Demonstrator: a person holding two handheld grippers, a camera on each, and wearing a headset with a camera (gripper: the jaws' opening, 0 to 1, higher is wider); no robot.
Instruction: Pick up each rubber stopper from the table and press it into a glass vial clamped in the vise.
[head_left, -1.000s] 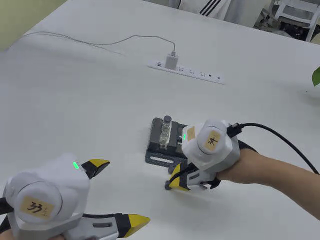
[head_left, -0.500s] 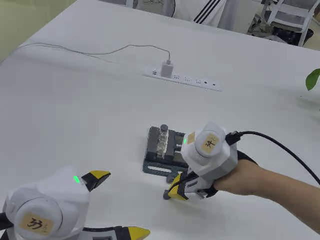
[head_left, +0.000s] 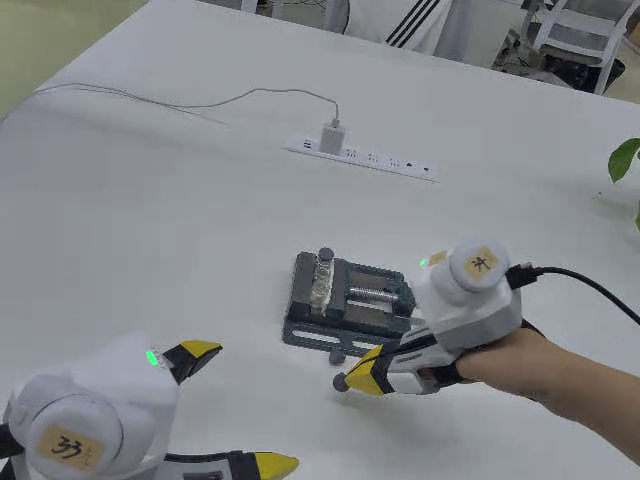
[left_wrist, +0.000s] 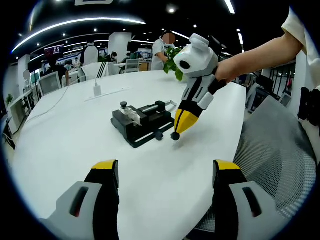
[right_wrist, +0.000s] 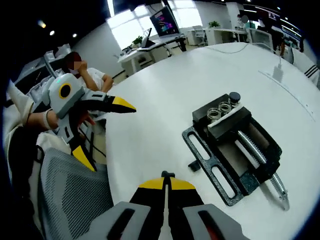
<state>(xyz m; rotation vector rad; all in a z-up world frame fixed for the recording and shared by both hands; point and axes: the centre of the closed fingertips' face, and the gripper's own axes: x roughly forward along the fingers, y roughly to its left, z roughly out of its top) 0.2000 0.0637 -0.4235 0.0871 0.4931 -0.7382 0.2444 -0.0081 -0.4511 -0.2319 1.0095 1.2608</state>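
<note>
Stopper (left_wrist: 175, 136) question (poster one): we've got it pinched at the very tips of the right tool (head_left: 356, 381), jaws clenched on it, low over the bench (head_left: 150, 200) just in front of the vise (head_left: 350, 305), lower middle of the head view. Can't tell if it's touching the bench. How do we seat it cleanly?

Reply (poster two): looks like we're at the carry-over step. One vial at the end of the row already wears a cap (right_wrist: 234, 96); the two open vials (right_wrist: 214, 115) beside it, right of centre in the right gripper view, are our targets. We'd lift, line the stopper up square over one open mouth, then push straight down, since glass probably won't forgive a sideways shove. With so little of it in the grip, it could pop out if we tilt. Left tool (left_wrist: 166, 167) is released, jaws wide apart with nothing between them; we'd park it well clear.
</note>
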